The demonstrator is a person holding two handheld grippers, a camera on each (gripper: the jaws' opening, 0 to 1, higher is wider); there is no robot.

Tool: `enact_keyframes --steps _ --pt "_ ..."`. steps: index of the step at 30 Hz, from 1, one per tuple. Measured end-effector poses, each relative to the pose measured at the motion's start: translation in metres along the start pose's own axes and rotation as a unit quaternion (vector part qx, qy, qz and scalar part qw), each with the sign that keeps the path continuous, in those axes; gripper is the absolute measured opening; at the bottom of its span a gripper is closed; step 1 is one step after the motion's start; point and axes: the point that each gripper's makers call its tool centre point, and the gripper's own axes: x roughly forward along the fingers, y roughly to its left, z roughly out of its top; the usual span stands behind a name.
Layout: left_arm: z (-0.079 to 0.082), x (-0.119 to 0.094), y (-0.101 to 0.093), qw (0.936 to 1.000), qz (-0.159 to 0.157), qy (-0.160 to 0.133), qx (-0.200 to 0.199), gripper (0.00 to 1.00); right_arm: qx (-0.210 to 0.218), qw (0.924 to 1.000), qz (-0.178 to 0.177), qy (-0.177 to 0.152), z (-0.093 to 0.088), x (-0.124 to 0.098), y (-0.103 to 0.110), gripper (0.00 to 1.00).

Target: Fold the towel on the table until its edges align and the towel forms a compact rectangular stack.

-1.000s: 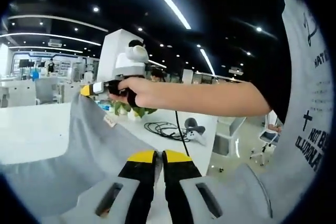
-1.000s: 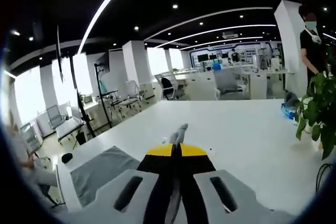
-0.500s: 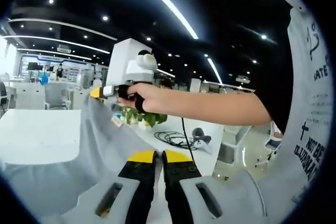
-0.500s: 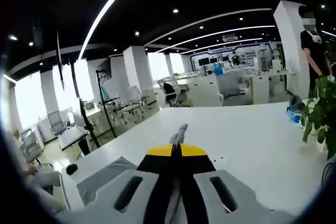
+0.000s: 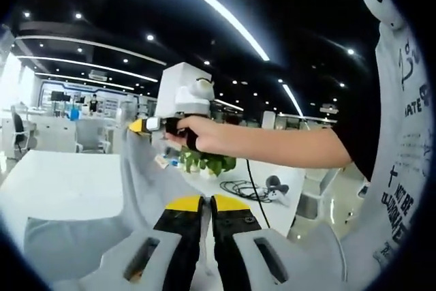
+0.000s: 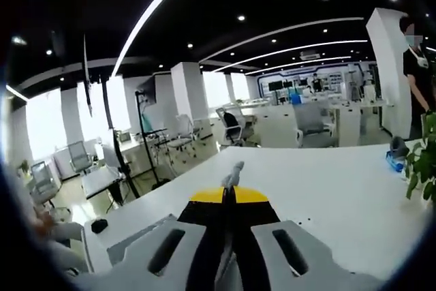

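Left claw (image 5: pixel 202 204): the yellow-tipped black jaws stand pressed together, pinching one corner of the soft grey cloth towel (image 5: pixel 146 182), which rises out of the seam between them.

Towel: lifted off the long white counter (image 5: pixel 61 182); in the left gripper view it stretches as a slanted sheet from the left claw up to the far claw, with a lower fold hanging near the counter on the left. A small label shows on its upper edge.

Right claw, seen from the left: the right claw (image 5: pixel 139 125), held in the person's hand (image 5: pixel 194 131), grips the towel's other top corner.

Right claw (image 6: pixel 228 195): in its own view the jaws are closed tight, with a small tuft of grey cloth poking out past the tips. A further grey patch of towel (image 6: pixel 136 242) lies low on the left beside the counter (image 6: pixel 327 182).

Risk, slipping: judging by how little cloth shows past the right tips, a sharp tug to tighten the sheet could pull that corner free.

Risk, skew: the two corners look to be at unequal heights, so laying it down like this would likely leave the edges misaligned.

Risk, edge: the hanging part sits near the counter's edge and could slide off.
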Motion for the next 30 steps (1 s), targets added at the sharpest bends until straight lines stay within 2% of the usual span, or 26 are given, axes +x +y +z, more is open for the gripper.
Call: enact_keyframes --steps 8,17,21,30 --pt "0.011 -0.027 0.015 0.9994 0.033 -0.015 0.000 0.05 -0.007 0.9996 0.028 -0.002 0.009 0.020 0.032 0.00" --pt "0.018 -0.051 0.040 0.9969 0.074 -0.026 -0.010 0.05 -0.031 0.9973 0.066 0.000 0.014 0.056 0.071 0.00" --pt "0.013 -0.064 0.052 0.9957 0.091 -0.017 -0.009 0.05 -0.032 0.9967 0.074 0.005 0.011 0.070 0.082 0.00" --pt "0.007 -0.089 0.074 0.9922 0.123 -0.010 -0.019 0.05 -0.037 0.9954 0.087 0.013 0.002 0.087 0.099 0.00"
